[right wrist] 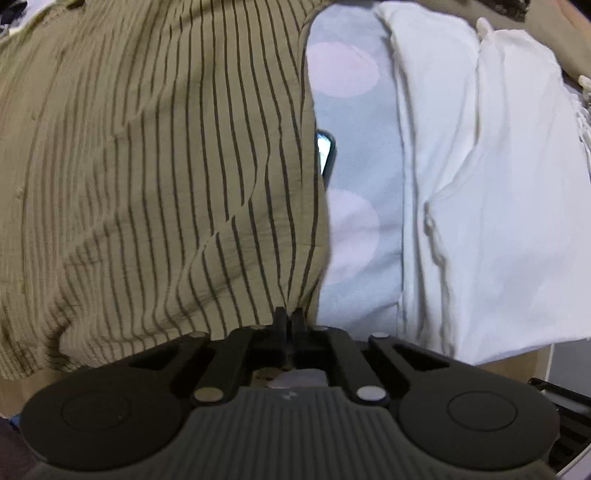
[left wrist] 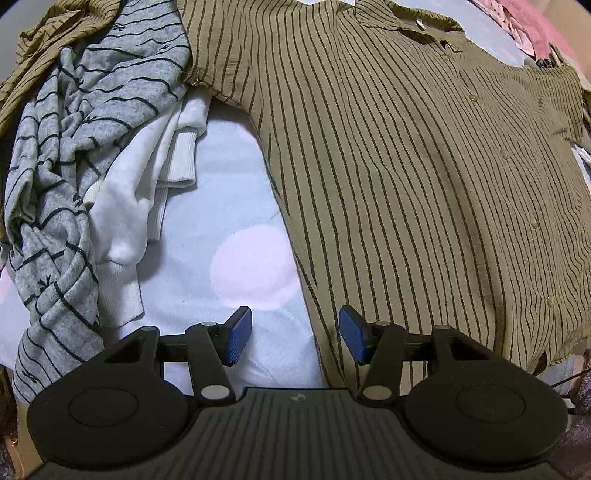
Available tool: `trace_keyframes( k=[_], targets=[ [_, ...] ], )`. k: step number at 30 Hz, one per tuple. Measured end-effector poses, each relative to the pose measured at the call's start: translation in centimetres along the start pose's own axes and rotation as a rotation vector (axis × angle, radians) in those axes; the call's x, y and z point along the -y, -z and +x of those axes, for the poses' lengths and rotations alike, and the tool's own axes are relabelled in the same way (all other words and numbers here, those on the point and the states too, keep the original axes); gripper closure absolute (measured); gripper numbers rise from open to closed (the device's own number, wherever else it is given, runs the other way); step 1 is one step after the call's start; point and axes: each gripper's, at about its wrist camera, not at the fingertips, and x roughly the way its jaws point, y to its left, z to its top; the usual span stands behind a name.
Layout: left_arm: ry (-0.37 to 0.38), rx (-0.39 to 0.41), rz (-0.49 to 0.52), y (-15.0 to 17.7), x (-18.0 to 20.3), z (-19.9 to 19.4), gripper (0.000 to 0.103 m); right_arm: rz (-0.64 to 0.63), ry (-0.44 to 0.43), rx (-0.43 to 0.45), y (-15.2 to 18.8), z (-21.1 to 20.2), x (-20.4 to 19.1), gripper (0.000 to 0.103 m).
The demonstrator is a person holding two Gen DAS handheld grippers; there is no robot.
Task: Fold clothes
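An olive shirt with dark stripes (left wrist: pixel 406 177) lies spread, buttons up, on a pale blue cover with pink dots (left wrist: pixel 229 221). My left gripper (left wrist: pixel 295 336) stands open over the shirt's left hem edge, with nothing between its blue pads (left wrist: pixel 238 338). In the right wrist view the same olive shirt (right wrist: pixel 147 166) fills the left side. My right gripper (right wrist: pixel 289 317) is shut on the shirt's edge, and the cloth bunches into folds at the fingertips.
A grey striped garment (left wrist: pixel 74 147) and a white sweatshirt (left wrist: pixel 147 177) are heaped at the left. White folded cloth (right wrist: pixel 480 184) lies right of the shirt. A dark phone (right wrist: pixel 327 155) peeks from under the shirt's edge. Pink cloth (left wrist: pixel 528 26) sits far right.
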Motion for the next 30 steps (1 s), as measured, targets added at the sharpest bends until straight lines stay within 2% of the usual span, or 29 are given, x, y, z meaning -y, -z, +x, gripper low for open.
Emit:
trace_keyframes(
  k=[6, 9, 12, 16, 18, 21, 25, 27, 29, 30],
  targets=[
    [0.005, -0.004, 0.012, -0.1, 0.2, 0.3, 0.053, 0.133, 0.050, -0.009, 0.4, -0.5, 2.9, 0.102],
    [0.012, -0.008, 0.005, 0.1, 0.0, 0.3, 0.052, 0.129, 0.064, -0.016, 0.2, -0.4, 2.9, 0.102],
    [0.027, -0.027, -0.002, 0.7, -0.3, 0.4, 0.048, 0.099, 0.131, -0.005, -0.2, -0.4, 2.4, 0.102],
    [0.042, -0.075, -0.010, 1.5, -0.8, 0.9, 0.048, 0.110, 0.173, -0.014, -0.9, -0.1, 2.5, 0.102],
    [0.077, -0.110, -0.003, 2.0, -0.7, 1.3, 0.048, 0.098, 0.205, -0.011, -1.3, -0.1, 2.3, 0.102],
    [0.139, -0.147, 0.036, 2.8, 0.4, 1.9, 0.048, 0.072, 0.226, -0.009, -1.7, -0.2, 1.5, 0.102],
    [0.159, -0.215, 0.065, 3.5, 2.0, 3.6, 0.049, 0.057, 0.236, -0.012, -2.1, -0.2, 1.1, 0.102],
    [0.166, -0.244, 0.074, 3.7, 2.7, 4.5, 0.059, 0.062, 0.232, -0.014, -2.3, -0.2, 1.3, 0.102],
    [0.177, -0.263, 0.087, 3.8, 3.3, 5.1, 0.084, 0.066, 0.225, -0.014, -2.4, -0.3, 1.6, 0.102],
    [0.175, -0.262, 0.102, 3.9, 3.6, 5.1, 0.088, 0.067, 0.219, -0.015, -2.5, -0.3, 1.7, 0.102]
  ],
)
